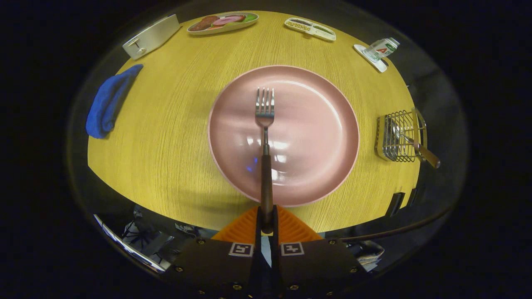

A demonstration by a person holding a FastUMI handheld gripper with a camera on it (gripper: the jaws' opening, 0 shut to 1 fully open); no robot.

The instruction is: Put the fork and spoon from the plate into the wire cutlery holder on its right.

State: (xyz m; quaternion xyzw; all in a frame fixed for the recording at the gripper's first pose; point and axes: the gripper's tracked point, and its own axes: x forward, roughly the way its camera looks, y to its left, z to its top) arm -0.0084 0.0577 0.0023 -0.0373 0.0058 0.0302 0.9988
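Observation:
A fork (pixel 265 124) with a dark wooden handle and steel tines reaches out over the pink plate (pixel 324 124). My gripper (pixel 266 219) is shut on the end of its handle, both fingers pressing on it. The tines point away from me, over the middle of the plate. Whether the fork is lifted or resting on the plate I cannot tell. To the right of the plate, near the table's right edge, stands the wire cutlery holder (pixel 392 139). A spoon (pixel 415 145) with a wooden handle lies in the holder, its handle sticking out to the right.
The yellow wooden table (pixel 166 158) also carries a blue cloth (pixel 109 101) at the left, a white box (pixel 151 36) and an oval dish of food (pixel 223 21) at the back, a small white tray (pixel 309 28), and a bottle on a coaster (pixel 379 50) at the back right.

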